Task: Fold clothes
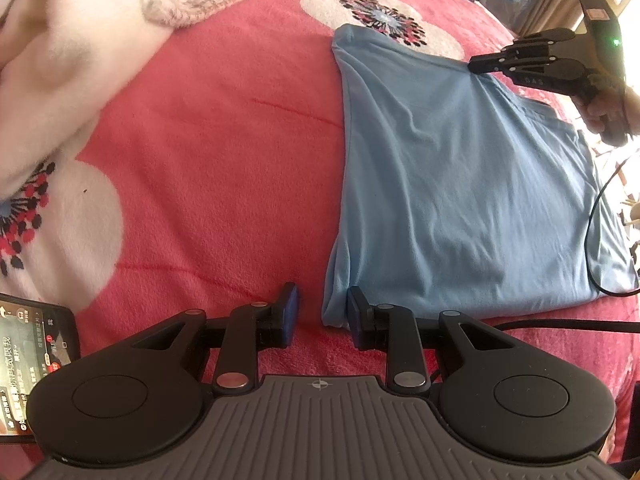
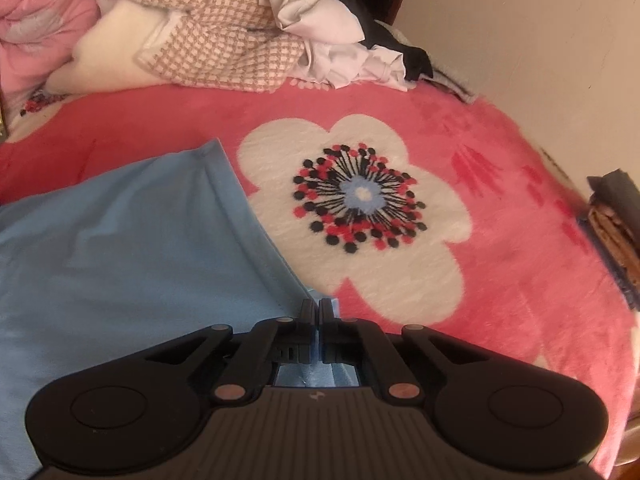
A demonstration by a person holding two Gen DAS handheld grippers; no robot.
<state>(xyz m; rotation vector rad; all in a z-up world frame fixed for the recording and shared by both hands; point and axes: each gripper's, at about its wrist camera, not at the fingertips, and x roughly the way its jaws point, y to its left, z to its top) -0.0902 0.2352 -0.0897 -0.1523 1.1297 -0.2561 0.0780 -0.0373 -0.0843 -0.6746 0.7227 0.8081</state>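
A light blue shirt (image 1: 460, 184) lies folded lengthwise and slightly wrinkled on the pink blanket (image 1: 224, 168).

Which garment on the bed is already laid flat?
The light blue shirt; the checked garment and white clothes lie crumpled in a heap.

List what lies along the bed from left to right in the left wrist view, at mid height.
White fleece garment → pink flowered blanket → blue shirt → black cable. Above the shirt's right side sits the right gripper, held by a hand.
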